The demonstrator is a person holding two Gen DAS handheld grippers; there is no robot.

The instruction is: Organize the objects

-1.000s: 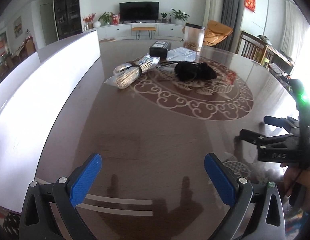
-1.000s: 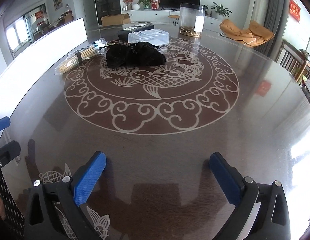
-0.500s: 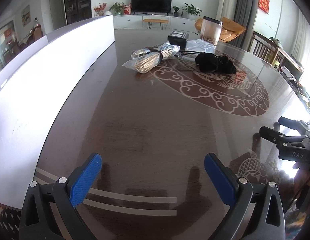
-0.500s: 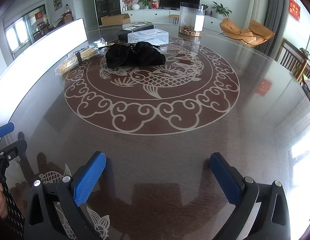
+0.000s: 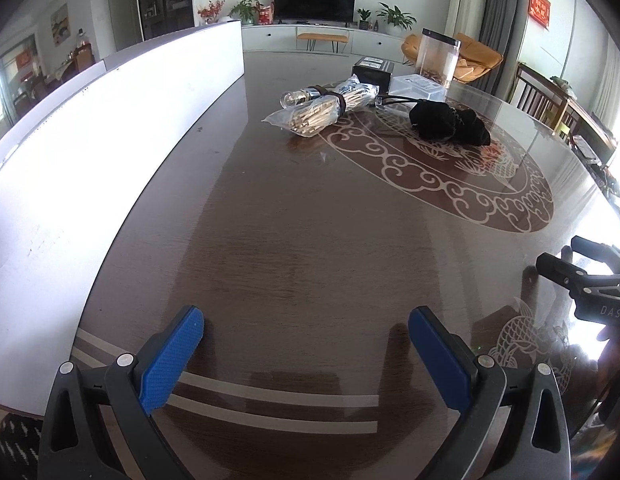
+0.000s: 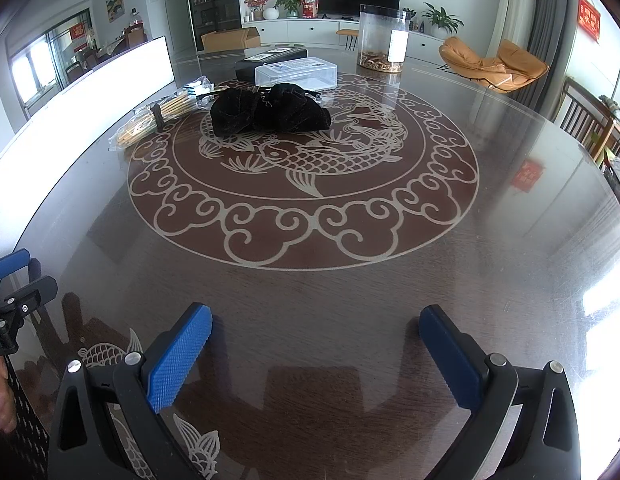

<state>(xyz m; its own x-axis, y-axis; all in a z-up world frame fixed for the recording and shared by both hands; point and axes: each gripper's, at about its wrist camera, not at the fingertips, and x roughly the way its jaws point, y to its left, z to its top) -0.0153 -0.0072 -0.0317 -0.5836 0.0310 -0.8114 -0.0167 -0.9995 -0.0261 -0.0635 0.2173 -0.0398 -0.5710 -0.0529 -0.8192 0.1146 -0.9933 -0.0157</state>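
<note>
On the far part of the round dark table lie a bundle of chopsticks in clear plastic point(image 5: 329, 110) point(image 6: 158, 120), a black cloth pouch point(image 5: 447, 122) point(image 6: 268, 114), a clear lidded box point(image 5: 417, 86) point(image 6: 296, 72) and a black box point(image 5: 371, 70) point(image 6: 270, 58). My left gripper point(image 5: 306, 354) is open and empty over the near table edge. My right gripper point(image 6: 315, 356) is open and empty, also near the front edge. Each gripper shows at the edge of the other's view.
A tall clear jar point(image 6: 383, 42) point(image 5: 435, 58) stands at the back of the table. A white panel point(image 5: 90, 140) runs along the table's left side. Wooden chairs point(image 6: 589, 128) stand at the right. The table point(image 6: 349, 288) has a carp and cloud pattern in its middle.
The left gripper has turned and shifted left, so the objects now sit further right in its view. The right gripper has hardly moved. Both stay open.
</note>
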